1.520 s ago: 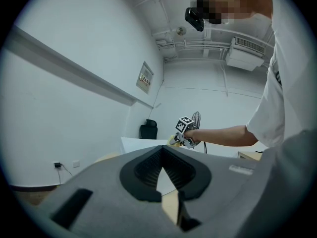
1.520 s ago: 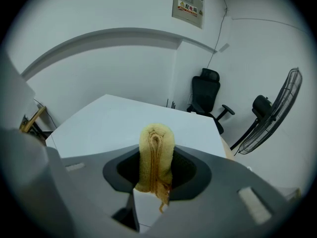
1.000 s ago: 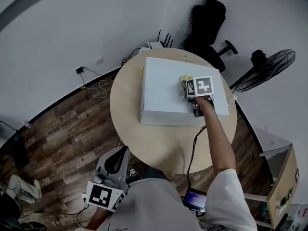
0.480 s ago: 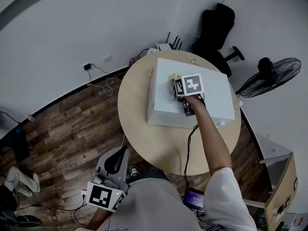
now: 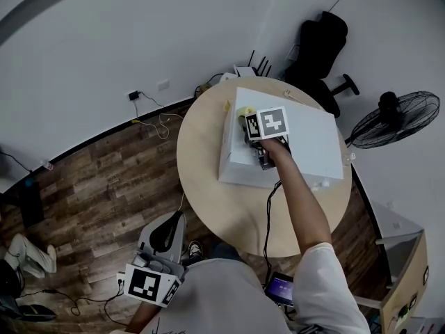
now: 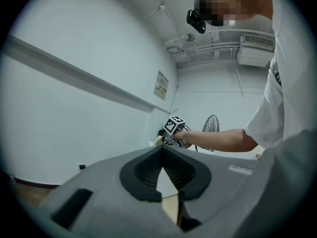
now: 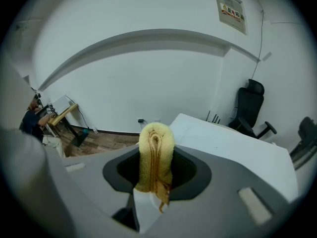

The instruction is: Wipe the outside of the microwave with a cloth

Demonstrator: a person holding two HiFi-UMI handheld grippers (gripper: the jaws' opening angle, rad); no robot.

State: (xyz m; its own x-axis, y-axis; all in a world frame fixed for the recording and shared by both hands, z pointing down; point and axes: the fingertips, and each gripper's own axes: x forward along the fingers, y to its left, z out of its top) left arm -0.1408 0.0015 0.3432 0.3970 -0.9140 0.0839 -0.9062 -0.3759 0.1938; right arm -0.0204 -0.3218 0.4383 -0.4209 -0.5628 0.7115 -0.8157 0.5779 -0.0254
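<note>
A: What's hidden?
B: In the head view the right gripper's [image 5: 250, 125] jaws sit under its cube [image 5: 271, 122], so there's no jaw read there. The cloth [image 5: 243, 111] is just a yellow bit poking out at the cube's far-left side. The microwave [image 5: 306, 145] shows its white top and little else. Can't tell if the cloth touches it.

A: Jaw state?
B: Right gripper view: clamped on the cloth, a folded yellow wad standing between the jaws with a frayed end hanging near. Left gripper [image 6: 162, 155]: jaws closed tip to tip, nothing between them. It's low at near left, off the table [image 5: 205, 186].

A: Cloth position?
B: Over the top's far-left corner. The microwave sits on the round table, toward its far right.

A: Surroundings, obstructions?
B: Chair [image 5: 316, 44] and router [image 5: 249, 67] are past the table's far edge, fan [image 5: 396, 120] at right. The arm [image 5: 299, 200] crosses the microwave's near edge. A cable [image 5: 268, 221] runs beside the arm over the near table.

A: View differences?
B: The right gripper view adds a wall poster [image 7: 232, 11] and what looks like a person [image 7: 35, 114] at a desk [image 7: 64, 113] far left, too small to be sure. The left gripper view gets cube and arm side-on, and its own body blocks nearly all of the table and microwave.
</note>
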